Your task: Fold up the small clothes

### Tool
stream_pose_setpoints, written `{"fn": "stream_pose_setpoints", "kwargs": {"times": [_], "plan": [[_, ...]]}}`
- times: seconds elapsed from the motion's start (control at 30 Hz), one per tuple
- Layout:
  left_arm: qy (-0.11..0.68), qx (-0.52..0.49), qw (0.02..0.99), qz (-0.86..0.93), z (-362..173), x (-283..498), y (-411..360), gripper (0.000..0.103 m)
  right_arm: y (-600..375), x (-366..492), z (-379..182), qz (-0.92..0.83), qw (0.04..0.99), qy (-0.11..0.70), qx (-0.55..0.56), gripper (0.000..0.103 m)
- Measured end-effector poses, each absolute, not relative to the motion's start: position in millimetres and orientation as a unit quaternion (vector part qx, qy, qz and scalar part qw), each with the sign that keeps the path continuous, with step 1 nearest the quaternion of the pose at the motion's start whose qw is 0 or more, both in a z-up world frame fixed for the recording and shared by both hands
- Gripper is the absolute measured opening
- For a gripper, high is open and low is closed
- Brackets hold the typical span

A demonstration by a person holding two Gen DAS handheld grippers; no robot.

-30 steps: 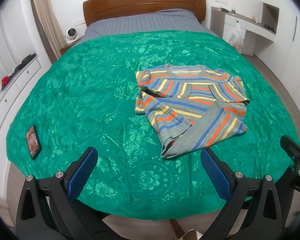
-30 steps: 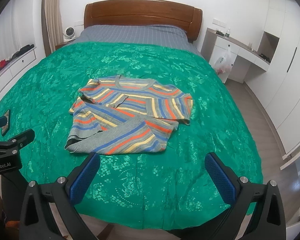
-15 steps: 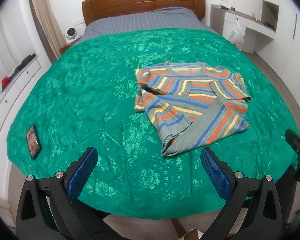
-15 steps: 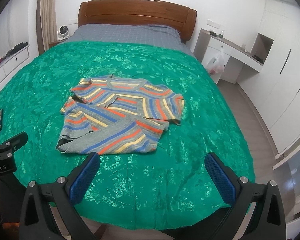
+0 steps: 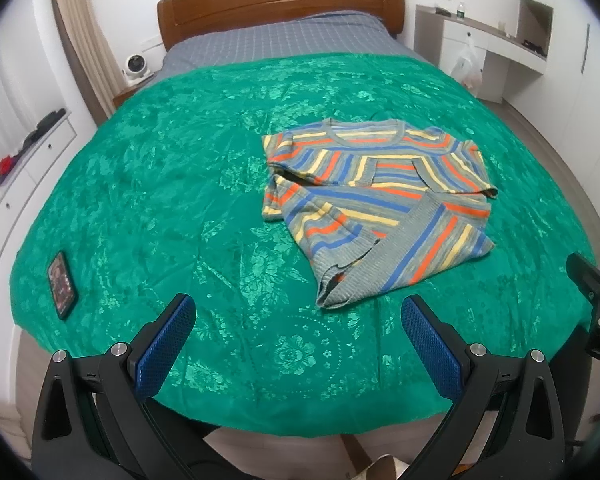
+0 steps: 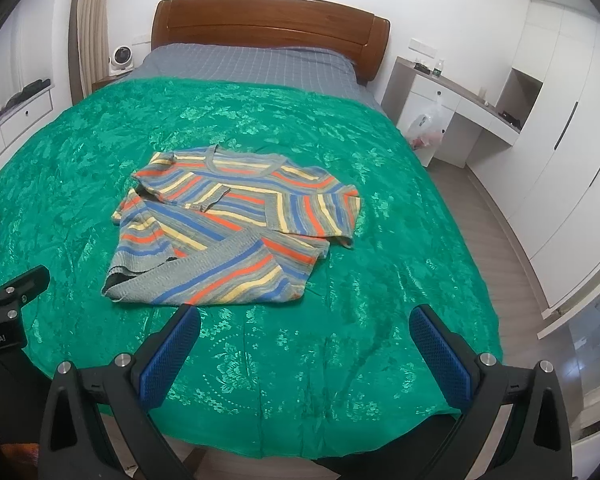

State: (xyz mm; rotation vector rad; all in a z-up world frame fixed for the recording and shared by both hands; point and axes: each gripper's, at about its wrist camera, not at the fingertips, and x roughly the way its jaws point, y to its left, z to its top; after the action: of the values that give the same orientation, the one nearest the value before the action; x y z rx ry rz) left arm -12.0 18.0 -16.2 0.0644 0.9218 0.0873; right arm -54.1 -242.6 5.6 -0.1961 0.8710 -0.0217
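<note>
A small striped sweater (image 5: 376, 204) (image 6: 236, 224) in grey, blue, orange and yellow lies flat on the green bedspread (image 5: 180, 184) (image 6: 360, 320). Both sleeves are folded in across its chest, and the hem is turned up at an angle. My left gripper (image 5: 298, 316) stands open above the bed's near edge, short of the sweater's lower left corner, with nothing between its blue pads. My right gripper (image 6: 306, 326) is open too, just in front of the sweater's hem, holding nothing.
A phone (image 5: 62, 283) lies near the bed's left corner. The wooden headboard (image 6: 268, 24) and grey sheet are at the far end. A white desk (image 6: 456, 100) with a plastic bag (image 6: 426, 124) stands to the right. Drawers (image 5: 28, 148) line the left wall.
Both grippers have drawn back a little from the bed and stay open. In the right wrist view the sweater has shifted rightward. The sweater itself lies as before.
</note>
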Motion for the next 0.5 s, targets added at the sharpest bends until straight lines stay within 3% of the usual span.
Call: {"fn": "stream_pose_setpoints", "kwargs": {"times": [0.5], "plan": [[0.457, 0.018, 0.889, -0.016, -22.9, -16.4, 13.7, 0.103, -237.7, -54.2, 2.2, 0.013, 0.899, 0.426, -0.095, 0.103]]}}
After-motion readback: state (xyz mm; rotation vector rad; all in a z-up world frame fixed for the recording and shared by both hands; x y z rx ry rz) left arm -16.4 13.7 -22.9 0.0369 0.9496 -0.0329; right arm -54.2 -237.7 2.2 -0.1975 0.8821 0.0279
